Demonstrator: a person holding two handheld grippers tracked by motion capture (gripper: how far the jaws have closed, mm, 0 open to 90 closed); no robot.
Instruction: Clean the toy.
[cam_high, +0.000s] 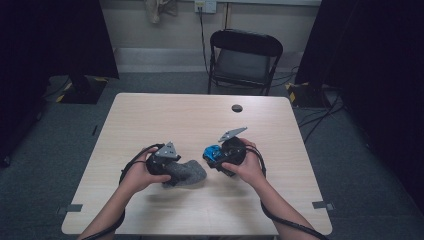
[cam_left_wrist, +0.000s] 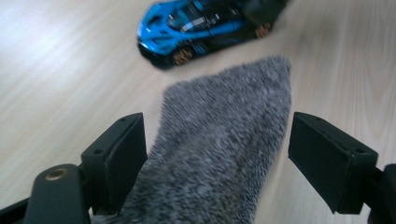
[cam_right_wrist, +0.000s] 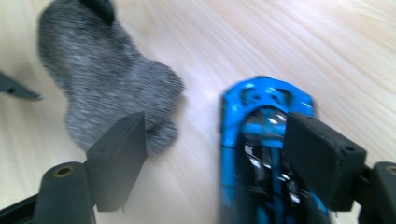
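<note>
A grey fuzzy sock lies flat on the wooden table, left of centre near the front. My left gripper is over its near end. In the left gripper view the sock runs up between the jaws of this gripper, which stand apart, the right pad clear of the cloth. A blue toy sports car sits just right of the sock. My right gripper is open around the car: its right jaw is over the car's side, its left jaw well off it. The sock lies beside the car.
A dark round grommet sits in the tabletop toward the back. A black folding chair stands behind the table. Cables trail from both grippers off the front edge. Dark curtains flank the room on both sides.
</note>
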